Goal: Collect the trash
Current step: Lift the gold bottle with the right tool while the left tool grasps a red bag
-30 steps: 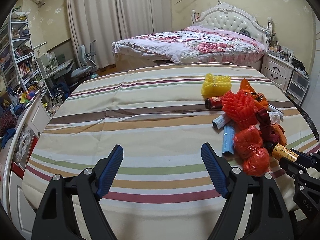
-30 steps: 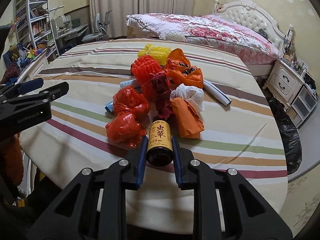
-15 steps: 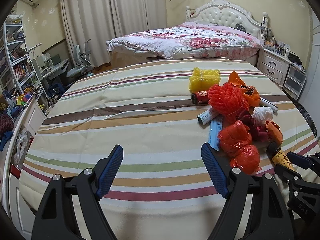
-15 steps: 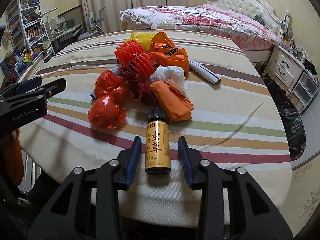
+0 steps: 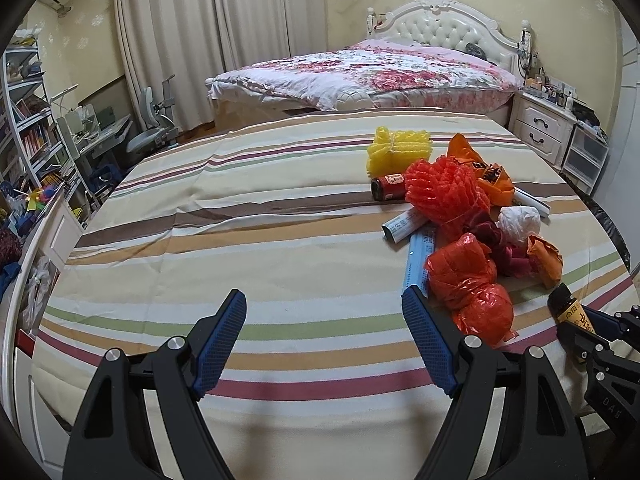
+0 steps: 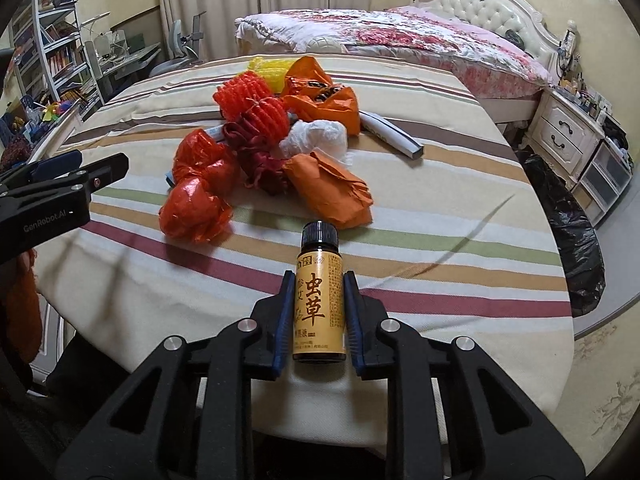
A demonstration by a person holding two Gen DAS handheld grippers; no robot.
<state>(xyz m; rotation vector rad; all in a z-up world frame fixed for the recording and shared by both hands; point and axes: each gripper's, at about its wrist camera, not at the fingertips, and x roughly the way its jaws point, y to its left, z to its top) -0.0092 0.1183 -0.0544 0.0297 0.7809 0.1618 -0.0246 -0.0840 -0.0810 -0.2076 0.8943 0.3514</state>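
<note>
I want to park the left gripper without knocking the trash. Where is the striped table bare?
Bare: the wide stretch of striped tablecloth ahead of the open left gripper, left of the pile. Crowded: the right side, around the red crumpled plastic bags, red foam net and yellow foam net.

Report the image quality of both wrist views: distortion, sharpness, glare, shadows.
Left wrist view: strong fisheye bending, dark corners, sharp throughout, soft warm light. Right wrist view: same bending; bottle label crisp, thin shadow lines on the striped cloth, slight sheen on the red bags.
</note>
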